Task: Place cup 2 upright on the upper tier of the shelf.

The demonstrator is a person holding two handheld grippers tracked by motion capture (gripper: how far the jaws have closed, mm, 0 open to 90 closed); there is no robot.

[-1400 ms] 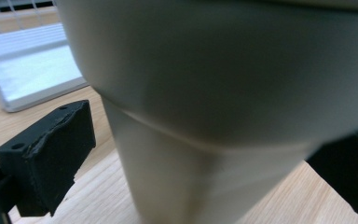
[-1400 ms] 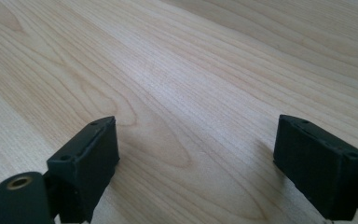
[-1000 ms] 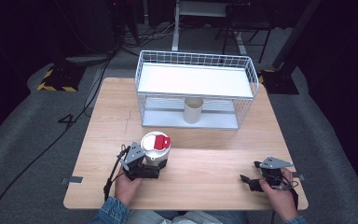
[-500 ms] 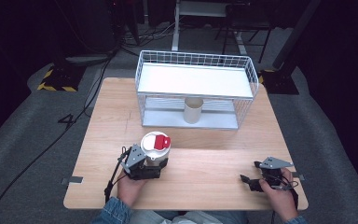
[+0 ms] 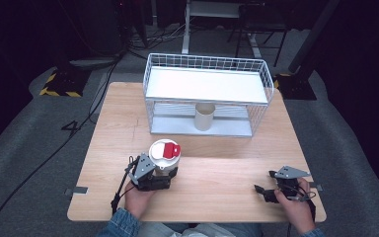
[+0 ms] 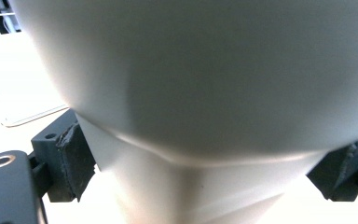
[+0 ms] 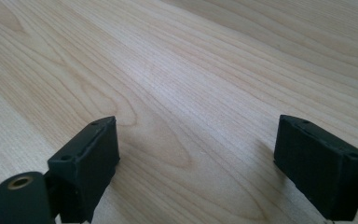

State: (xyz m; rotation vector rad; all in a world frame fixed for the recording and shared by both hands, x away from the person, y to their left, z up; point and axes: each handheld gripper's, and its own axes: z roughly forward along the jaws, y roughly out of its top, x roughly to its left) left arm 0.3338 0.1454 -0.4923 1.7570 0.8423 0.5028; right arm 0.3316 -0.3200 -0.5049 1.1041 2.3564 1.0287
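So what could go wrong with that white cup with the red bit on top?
1. The left gripper pinches the cup low on its narrow part, under the wider top, so it might tip when lifted.
2. The lid's red tab may not be sealed, so whatever is inside could spill.
3. If the cup goes to the wire rack, it could bump the wires or the other cup under the shelf.

L gripper (image 5: 159,170): jaws around white cup (image 5: 165,154) w/ red-tabbed lid, near table's front
R gripper (image 5: 269,192): front right, on table (image 5: 227,168), holds nothing
Wire rack (image 5: 207,94): far side, beige cup (image 5: 204,116) under shelf
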